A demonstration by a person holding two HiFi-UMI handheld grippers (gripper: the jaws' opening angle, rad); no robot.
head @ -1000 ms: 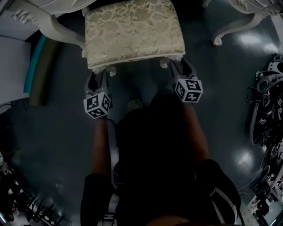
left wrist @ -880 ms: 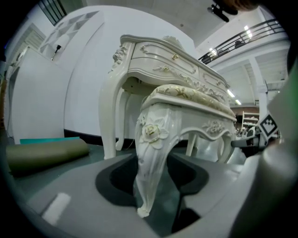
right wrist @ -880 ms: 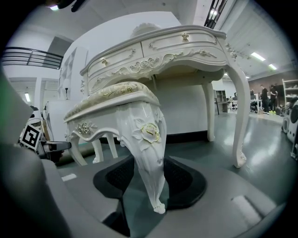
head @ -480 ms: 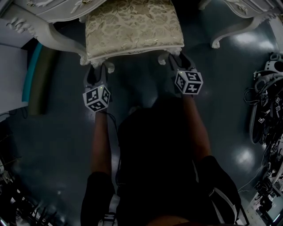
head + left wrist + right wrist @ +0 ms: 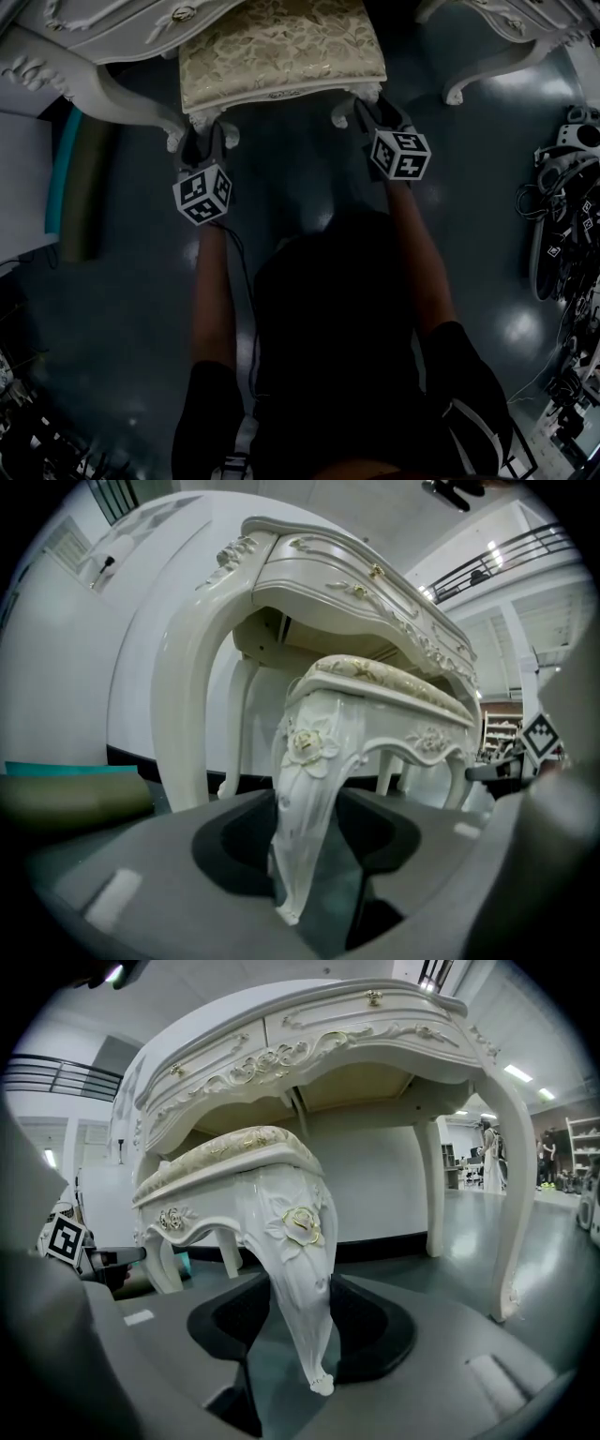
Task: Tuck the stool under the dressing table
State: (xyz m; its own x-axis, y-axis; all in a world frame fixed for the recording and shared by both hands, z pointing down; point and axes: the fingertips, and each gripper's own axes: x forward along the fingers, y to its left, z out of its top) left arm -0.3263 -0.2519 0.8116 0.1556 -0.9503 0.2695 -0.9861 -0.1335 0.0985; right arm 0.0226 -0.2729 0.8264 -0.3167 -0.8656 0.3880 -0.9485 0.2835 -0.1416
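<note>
The stool [image 5: 281,52] has a cream floral cushion and white carved legs. It stands partly beneath the white dressing table [image 5: 112,23], whose top hides the cushion's far part. My left gripper [image 5: 204,142] is shut on the stool's near left leg [image 5: 305,799], which stands between its dark pads. My right gripper [image 5: 373,114] is shut on the near right leg [image 5: 300,1288] in the same way. In the right gripper view the table's drawer front [image 5: 309,1035] arches over the cushion [image 5: 225,1152].
A green and teal roll [image 5: 80,178] lies on the dark floor left of the table's curved leg [image 5: 103,89]. Another table leg [image 5: 487,66] stands at the right. Cables and gear [image 5: 562,225] pile along the right edge. A person stands far off [image 5: 492,1152].
Both grippers and the stool have slid up the picture, away from the person. More of the cushion now lies under the table top.
</note>
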